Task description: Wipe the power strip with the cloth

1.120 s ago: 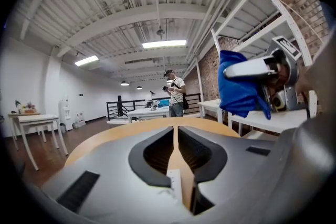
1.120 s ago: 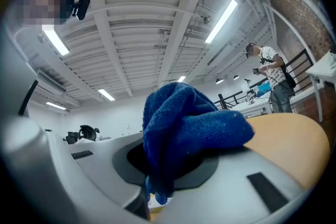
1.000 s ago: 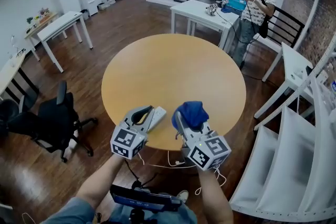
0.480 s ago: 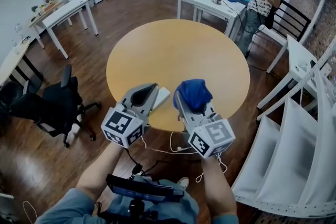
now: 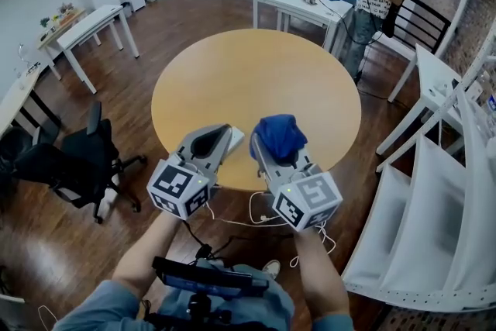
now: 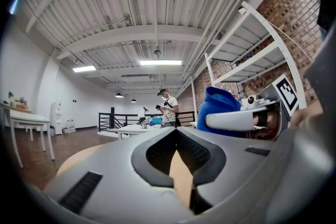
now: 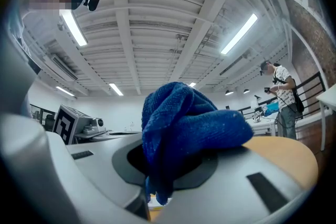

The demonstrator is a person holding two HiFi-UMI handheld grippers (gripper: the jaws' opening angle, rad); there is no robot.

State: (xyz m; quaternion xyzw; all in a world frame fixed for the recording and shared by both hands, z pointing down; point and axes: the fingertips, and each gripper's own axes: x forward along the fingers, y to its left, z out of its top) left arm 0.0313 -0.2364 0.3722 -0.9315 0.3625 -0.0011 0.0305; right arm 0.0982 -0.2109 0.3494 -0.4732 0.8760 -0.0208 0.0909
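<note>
Round wood tbl (image 5: 256,81), white pwr strip (image 5: 235,140) at near edge.

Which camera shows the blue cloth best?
The right gripper view: the blue cloth fills the middle, bunched between the jaws, its weave clear. The head view shows it small, from above. The left gripper view shows part of it off to the right.

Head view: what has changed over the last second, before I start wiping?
Both grippers lifted a little toward the camera; the left gripper, jaws shut, now hides more of the power strip. Unchanged: the right gripper clamps the blue cloth; the strip is by the near edge of the table.
</note>
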